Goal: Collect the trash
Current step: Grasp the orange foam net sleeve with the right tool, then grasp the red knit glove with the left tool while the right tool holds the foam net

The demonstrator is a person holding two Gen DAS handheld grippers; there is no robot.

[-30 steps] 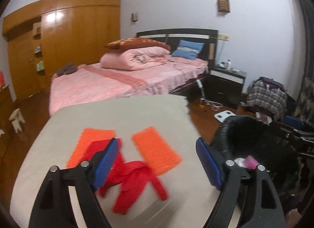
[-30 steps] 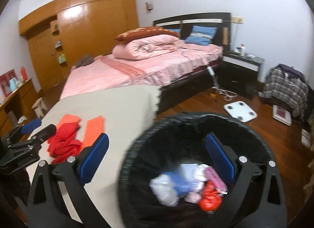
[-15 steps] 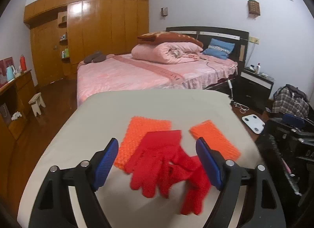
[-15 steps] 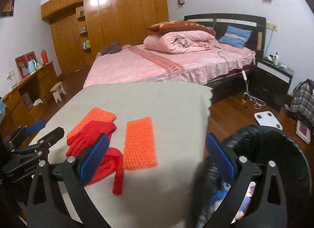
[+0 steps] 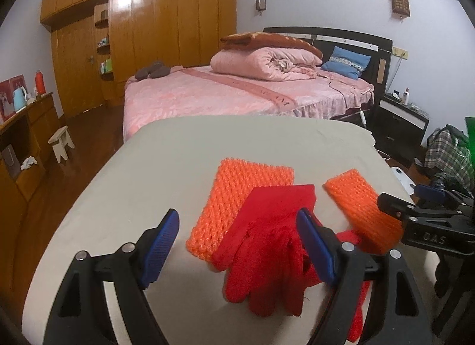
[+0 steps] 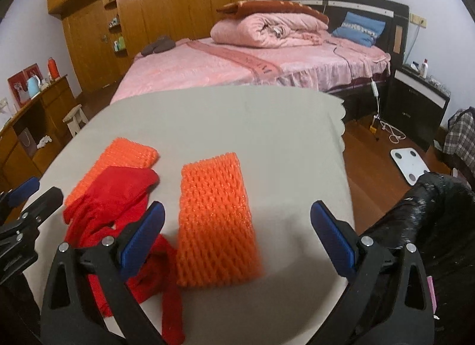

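Both grippers hovered above the beige cloth-covered counter (image 5: 166, 167), each with its blue-padded jaws spread wide and holding nothing. The left gripper (image 5: 237, 244) sat over the pair of red fabric gloves (image 5: 267, 244); its right finger overlapped the gloves in view, though contact could not be judged. One orange foam mesh fruit sleeve (image 5: 237, 199) lay partly under the gloves' cuff, ahead of the left gripper. The second orange foam mesh sleeve (image 6: 216, 220) lay flat and apart from the first, directly between and just ahead of the fingers of the right gripper (image 6: 237, 238), nearer its left finger. The gloves (image 6: 109, 199) lay just left of that sleeve, trailing under the right gripper's left finger. The black-lined trash bin (image 6: 430, 217) stood off the counter's right edge, beside the right gripper's right finger. A pink-covered bed (image 6: 237, 63) stood behind the counter.
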